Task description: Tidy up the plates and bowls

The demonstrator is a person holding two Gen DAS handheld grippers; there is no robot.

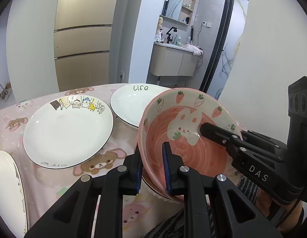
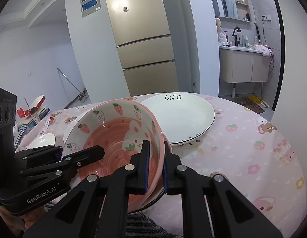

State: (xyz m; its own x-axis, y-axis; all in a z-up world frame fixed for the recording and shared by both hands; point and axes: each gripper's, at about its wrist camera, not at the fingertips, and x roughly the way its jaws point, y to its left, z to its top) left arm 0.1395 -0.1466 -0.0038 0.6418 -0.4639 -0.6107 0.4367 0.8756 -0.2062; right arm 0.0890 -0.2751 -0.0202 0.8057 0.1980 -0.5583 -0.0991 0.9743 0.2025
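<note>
Plates (image 1: 68, 130) just beside strawberry bowl (image 1: 185, 138), its rim clamped by both claws (image 1: 153, 170).

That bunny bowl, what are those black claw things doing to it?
A person is holding the pink bunny bowl with two hand-held grippers at once. The left gripper has its jaws shut on one side of the rim, and the right gripper has its jaws shut on the opposite side. The bowl is tilted, above the pink tablecloth. The cartoon plate and the "Life" plate lie on the cloth nearby.
</note>
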